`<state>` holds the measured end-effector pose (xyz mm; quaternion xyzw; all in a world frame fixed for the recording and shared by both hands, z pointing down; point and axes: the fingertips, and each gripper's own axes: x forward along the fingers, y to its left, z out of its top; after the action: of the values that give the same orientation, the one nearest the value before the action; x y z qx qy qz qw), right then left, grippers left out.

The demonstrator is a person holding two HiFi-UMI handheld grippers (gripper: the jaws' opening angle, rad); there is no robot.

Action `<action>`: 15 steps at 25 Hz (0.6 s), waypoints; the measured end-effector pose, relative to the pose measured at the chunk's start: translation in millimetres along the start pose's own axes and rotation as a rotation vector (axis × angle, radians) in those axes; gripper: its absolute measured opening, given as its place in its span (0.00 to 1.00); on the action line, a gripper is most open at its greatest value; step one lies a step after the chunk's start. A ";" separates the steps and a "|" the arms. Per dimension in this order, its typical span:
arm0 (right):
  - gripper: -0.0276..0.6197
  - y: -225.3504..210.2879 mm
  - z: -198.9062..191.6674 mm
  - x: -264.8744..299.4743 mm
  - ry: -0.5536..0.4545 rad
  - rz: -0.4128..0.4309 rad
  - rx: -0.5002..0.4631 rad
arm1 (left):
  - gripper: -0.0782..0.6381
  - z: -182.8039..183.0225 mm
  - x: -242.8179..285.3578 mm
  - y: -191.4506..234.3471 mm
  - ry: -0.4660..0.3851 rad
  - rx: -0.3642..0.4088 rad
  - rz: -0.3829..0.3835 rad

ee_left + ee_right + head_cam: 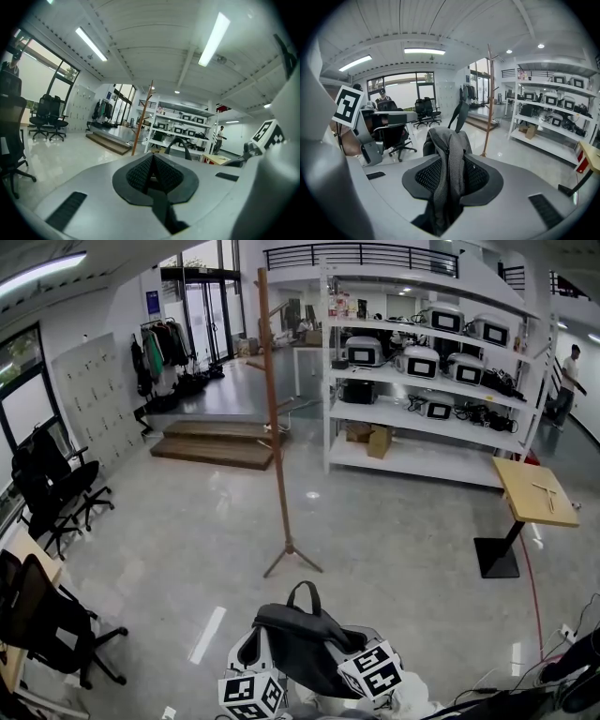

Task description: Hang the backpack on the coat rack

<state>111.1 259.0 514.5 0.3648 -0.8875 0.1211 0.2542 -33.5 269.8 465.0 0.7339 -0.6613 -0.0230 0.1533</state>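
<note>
carry | we hold backpack (305,643) low in front, well short of coat rack (274,409) | right hand-held gripper (449,180) pinches its fabric; left hand-held gripper (152,176) pressed together, catch unclear | risk: thin pinch may slip under load; limp top handle (304,584) may miss the rack

Our left gripper (152,177) and right gripper (449,174) wear pale grey moulded shells. On each we see a dark recess lined with black mesh-textured pads (137,174), black slot-shaped insets (65,211), and a white cube (251,695) printed with black square markers.
</note>
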 end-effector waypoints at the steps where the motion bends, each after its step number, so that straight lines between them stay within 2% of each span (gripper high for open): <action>1: 0.22 -1.7 1.7 3.8 0.002 0.000 0.001 | 0.11 -0.1 4.1 1.9 0.002 -0.002 -0.002; 15: 0.22 -41.0 49.6 71.5 0.006 -0.024 -0.001 | 0.11 26.6 87.9 40.2 -0.002 0.001 -0.022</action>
<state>79.0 168.3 512.6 0.3747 -0.8825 0.1186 0.2584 -67.6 175.6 464.8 0.7412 -0.6534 -0.0253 0.1519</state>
